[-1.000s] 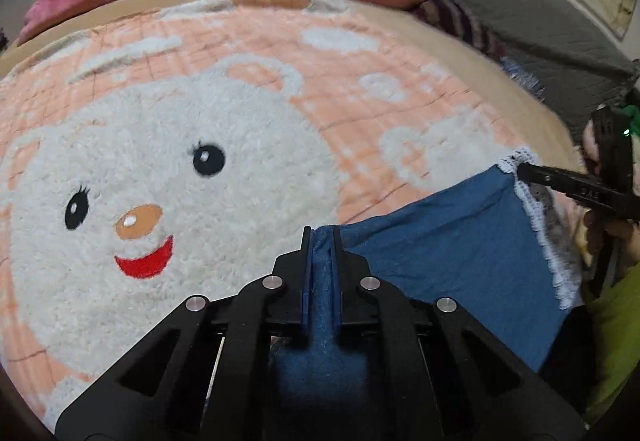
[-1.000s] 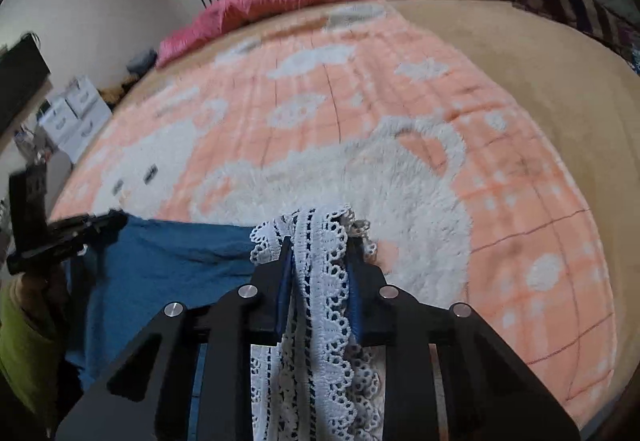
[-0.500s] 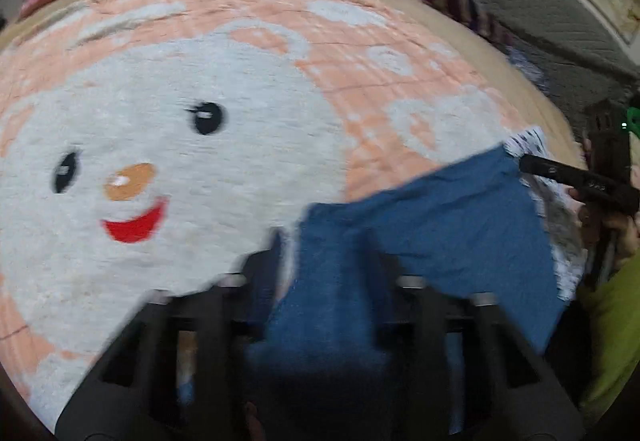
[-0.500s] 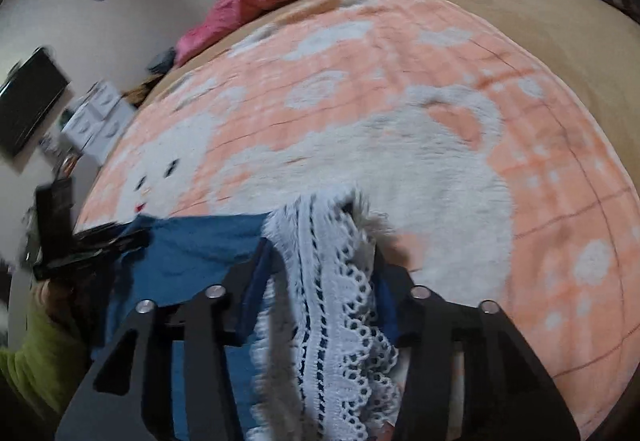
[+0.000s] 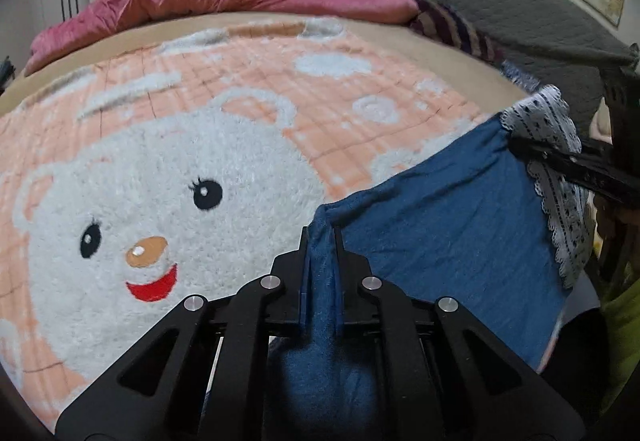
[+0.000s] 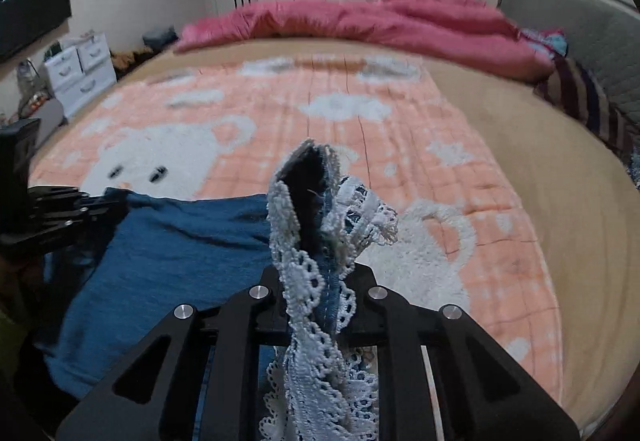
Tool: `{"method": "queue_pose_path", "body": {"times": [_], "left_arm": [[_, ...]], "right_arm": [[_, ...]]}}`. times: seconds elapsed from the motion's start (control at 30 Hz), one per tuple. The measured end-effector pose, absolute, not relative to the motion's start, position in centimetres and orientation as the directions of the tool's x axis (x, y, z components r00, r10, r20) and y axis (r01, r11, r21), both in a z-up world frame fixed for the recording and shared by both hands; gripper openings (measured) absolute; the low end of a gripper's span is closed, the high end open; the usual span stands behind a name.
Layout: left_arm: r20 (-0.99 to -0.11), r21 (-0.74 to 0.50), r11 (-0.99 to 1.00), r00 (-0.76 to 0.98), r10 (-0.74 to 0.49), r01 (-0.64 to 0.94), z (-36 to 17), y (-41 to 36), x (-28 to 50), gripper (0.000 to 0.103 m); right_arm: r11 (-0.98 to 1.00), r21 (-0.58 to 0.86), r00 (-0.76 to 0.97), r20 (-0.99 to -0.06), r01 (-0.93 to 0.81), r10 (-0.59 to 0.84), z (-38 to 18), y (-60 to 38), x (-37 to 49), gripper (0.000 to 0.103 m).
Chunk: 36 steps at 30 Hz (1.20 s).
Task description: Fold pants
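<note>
- Pants (image 5: 448, 237): blue soft knit, matte, with a white scalloped lace hem (image 5: 560, 177) at one end; the cloth is held up and stretched between my two grippers over the near edge of the bear blanket (image 5: 168, 169).
- Long axis runs from my left gripper across to the right one, lace end on the right; the lower edge sags off the blanket's near side.
- Left gripper (image 5: 320, 269): black fingers pinched tight on a bunched blue fold.
- Right gripper (image 6: 320, 281): clamped on the lace hem; lace and a blue strip stick up between the fingers, folded into a loop.
- Bear blanket: fluffy, peach grid with a white bear face, on a tan bed.
- Pink quilt (image 6: 360, 21): puffy and shiny, beyond the blanket's far edge.
- Grey padded headboard (image 5: 500, 13): right of the blanket.
</note>
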<state>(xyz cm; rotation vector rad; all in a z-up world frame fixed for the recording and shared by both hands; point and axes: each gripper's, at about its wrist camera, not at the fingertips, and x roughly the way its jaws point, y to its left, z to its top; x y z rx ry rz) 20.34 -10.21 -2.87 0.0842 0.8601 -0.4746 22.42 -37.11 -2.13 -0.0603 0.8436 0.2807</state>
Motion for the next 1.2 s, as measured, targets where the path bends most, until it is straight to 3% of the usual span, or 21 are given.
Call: {"method": "queue_pose_path", "body": {"times": [0.1, 0.2, 0.27, 0.3, 0.5, 0.63, 0.77, 1.1, 1.2], "left_arm": [[-0.779, -0.078, 0.903, 0.539, -0.320, 0.423, -4.8, -10.7, 21.0, 0.005], [-0.784, -0.099, 0.916, 0.537, -0.312, 0.388, -5.5, -9.8, 21.5, 0.017], [-0.775, -0.130, 0.926, 0.546, -0.318, 0.355, -5.3, -8.8, 21.7, 0.026], [-0.769, -0.142, 0.930, 0.554, -0.320, 0.339, -5.1, -8.2, 21.7, 0.028], [-0.722, -0.104, 0.952, 0.636, -0.272, 0.289, -2.1, -5.8, 19.4, 0.031], [-0.680, -0.096, 0.953, 0.680, -0.273, 0.286, 0.7, -4.4, 16.0, 0.045], [-0.633, -0.129, 0.951, 0.715, -0.298, 0.282, 2.4, -3.1, 11.0, 0.048], [-0.701, -0.109, 0.948, 0.654, -0.286, 0.298, -0.3, -3.6, 3.9, 0.049], [-0.717, -0.064, 0.941, 0.641, -0.275, 0.332, -1.2, -5.3, 2.9, 0.049]], "right_arm": [[0.965, 0.038, 0.538, -0.824, -0.259, 0.177, -5.9, -36.9, 24.2, 0.023], [0.965, 0.128, 0.546, -0.804, -0.229, 0.236, -5.9, -38.8, 24.1, 0.033], [0.976, 0.129, 0.585, -0.783, -0.176, 0.209, -5.0, -40.6, 23.3, 0.057], [0.979, 0.132, 0.595, -0.778, -0.158, 0.201, -4.7, -41.2, 23.0, 0.060], [0.960, 0.265, 0.660, -0.706, -0.091, 0.257, -2.5, -45.1, 16.8, 0.064], [0.942, 0.327, 0.681, -0.672, -0.078, 0.290, -2.4, -45.2, 12.4, 0.069], [0.927, 0.372, 0.664, -0.685, -0.036, 0.301, -3.7, -45.3, 8.6, 0.069], [0.901, 0.435, 0.638, -0.692, -0.004, 0.337, -6.4, -44.8, 6.7, 0.070], [0.901, 0.434, 0.648, -0.686, 0.000, 0.331, -6.2, -44.5, 7.0, 0.062]]}}
